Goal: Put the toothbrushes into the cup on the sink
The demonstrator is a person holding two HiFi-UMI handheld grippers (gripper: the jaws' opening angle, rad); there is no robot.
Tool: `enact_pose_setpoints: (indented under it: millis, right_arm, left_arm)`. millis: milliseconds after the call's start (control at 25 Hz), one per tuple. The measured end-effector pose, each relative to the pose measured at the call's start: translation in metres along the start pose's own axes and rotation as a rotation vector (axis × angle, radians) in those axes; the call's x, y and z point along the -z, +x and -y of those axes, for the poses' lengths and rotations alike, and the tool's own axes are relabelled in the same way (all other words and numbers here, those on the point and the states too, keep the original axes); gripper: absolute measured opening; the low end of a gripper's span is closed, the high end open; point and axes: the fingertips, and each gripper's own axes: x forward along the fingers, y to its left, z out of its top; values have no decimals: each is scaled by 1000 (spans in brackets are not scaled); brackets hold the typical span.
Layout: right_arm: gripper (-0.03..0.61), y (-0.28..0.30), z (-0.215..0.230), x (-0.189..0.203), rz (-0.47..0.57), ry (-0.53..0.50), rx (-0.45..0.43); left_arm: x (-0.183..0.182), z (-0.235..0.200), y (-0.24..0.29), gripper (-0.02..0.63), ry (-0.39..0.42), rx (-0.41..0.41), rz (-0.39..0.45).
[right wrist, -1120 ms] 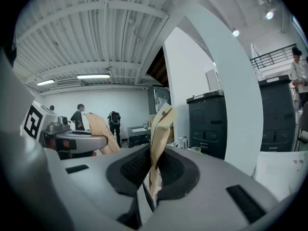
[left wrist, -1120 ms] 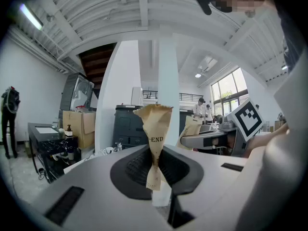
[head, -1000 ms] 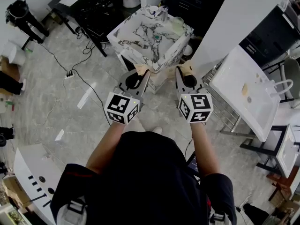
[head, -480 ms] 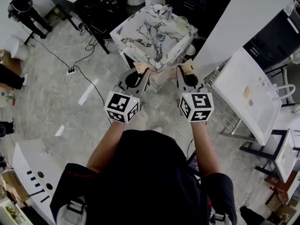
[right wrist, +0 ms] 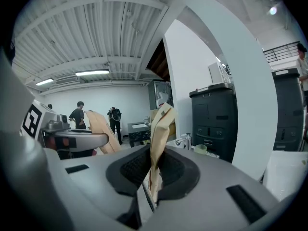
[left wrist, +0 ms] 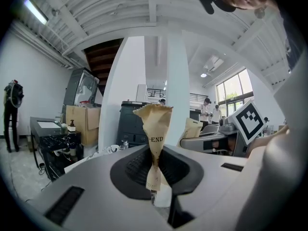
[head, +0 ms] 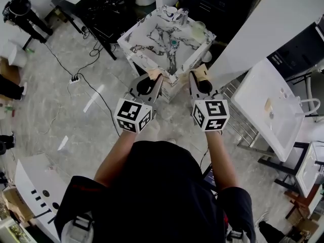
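A marble-patterned square sink (head: 132,38) stands ahead on the floor. A faucet (head: 183,15) and a pale translucent cup (head: 198,29) sit on its far rim; the cup (right wrist: 200,149) also shows in the right gripper view. My left gripper (head: 153,77) is shut on a tan paper toothbrush packet (left wrist: 157,125) printed "END". My right gripper (head: 199,74) is shut on a second tan packet (right wrist: 160,129). Both grippers hang side by side just short of the sink's near corner, and the packets stick out past the jaws.
A black table (head: 104,6) with clutter stands at the back left, and cables and a power strip (head: 76,78) lie on the floor. A white table (head: 263,100) is at the right. A white column (head: 283,14) and dark cabinets (head: 223,4) rise behind the sink. People stand in the distance.
Both grippers keep their pose and their hold. The sink has shifted only slightly in the head view.
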Motion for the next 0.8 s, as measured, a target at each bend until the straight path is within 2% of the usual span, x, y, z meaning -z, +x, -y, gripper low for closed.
enact_pose_setpoints:
  millis: [440, 800]
  right_arm:
    - [55, 79, 24, -14, -15, 12, 34]
    - [57, 134, 37, -37, -14, 19, 76]
  left_arm:
    - [-13, -66, 54, 44, -10, 18, 6]
    - [-29, -111, 92, 44, -1, 66, -14]
